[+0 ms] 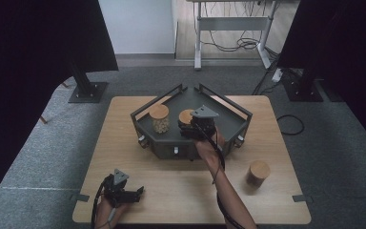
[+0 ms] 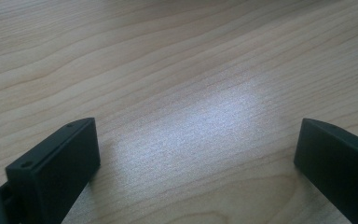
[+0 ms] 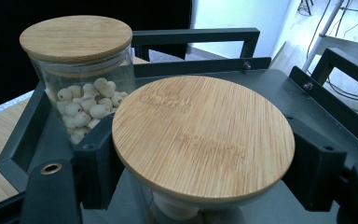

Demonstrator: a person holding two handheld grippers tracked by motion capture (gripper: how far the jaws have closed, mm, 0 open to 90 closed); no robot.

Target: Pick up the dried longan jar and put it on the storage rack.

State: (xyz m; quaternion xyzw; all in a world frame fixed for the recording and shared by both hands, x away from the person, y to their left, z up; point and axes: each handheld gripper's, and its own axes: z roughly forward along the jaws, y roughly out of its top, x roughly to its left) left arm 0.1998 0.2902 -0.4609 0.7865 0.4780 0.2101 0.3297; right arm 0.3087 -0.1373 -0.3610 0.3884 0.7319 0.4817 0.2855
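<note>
Right gripper clamped on a jar with a wooden lid, jaws pressing just under the lid rim, over the floor of the dark tray. Second jar, holding pale beads, stands just beside the held one. Left gripper rests near the table edge, jaws wide, nothing between. Third jar stands on the table, well apart from both grippers.

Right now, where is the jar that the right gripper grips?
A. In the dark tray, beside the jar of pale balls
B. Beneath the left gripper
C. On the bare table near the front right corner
A: the right gripper clamps a wooden-lidded jar inside the dark tray, beside the jar of pale balls.
</note>
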